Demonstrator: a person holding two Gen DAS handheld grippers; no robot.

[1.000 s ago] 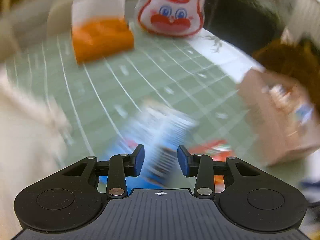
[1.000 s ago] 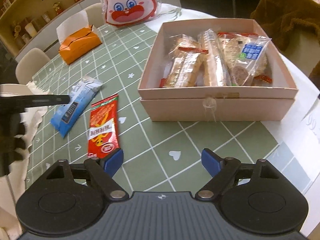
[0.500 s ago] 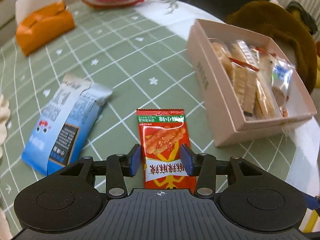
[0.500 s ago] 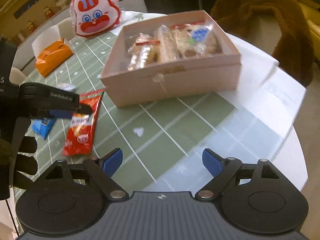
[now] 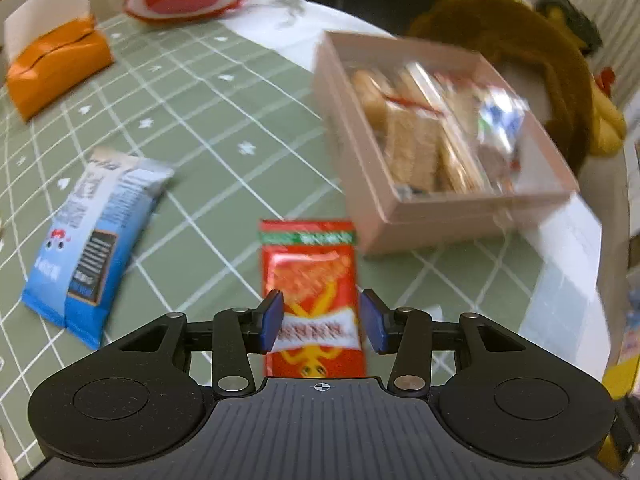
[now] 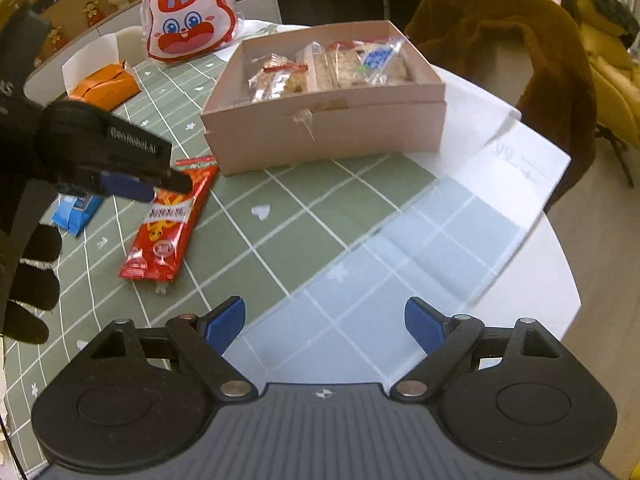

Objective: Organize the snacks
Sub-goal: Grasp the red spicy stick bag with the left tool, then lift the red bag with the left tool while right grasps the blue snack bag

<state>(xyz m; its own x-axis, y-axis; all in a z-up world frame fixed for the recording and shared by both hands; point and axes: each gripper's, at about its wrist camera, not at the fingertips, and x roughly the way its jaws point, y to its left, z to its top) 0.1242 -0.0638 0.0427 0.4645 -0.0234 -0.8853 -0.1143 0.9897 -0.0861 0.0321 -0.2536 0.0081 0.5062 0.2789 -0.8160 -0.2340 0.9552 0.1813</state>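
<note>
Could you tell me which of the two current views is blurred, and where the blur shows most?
Left wrist view: motion blur smears the pink snack box and the print on the red snack packet, while the left gripper itself stays sharp. Right wrist view: mostly crisp, the same box and red packet clear; fisheye curvature bends the tablecloth grid lines.

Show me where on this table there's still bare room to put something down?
Bare cloth lies in front of the pink box, toward the right gripper, and between the orange tissue box and blue packet. It is crowded where the left gripper hovers over the red packet beside the box.
</note>
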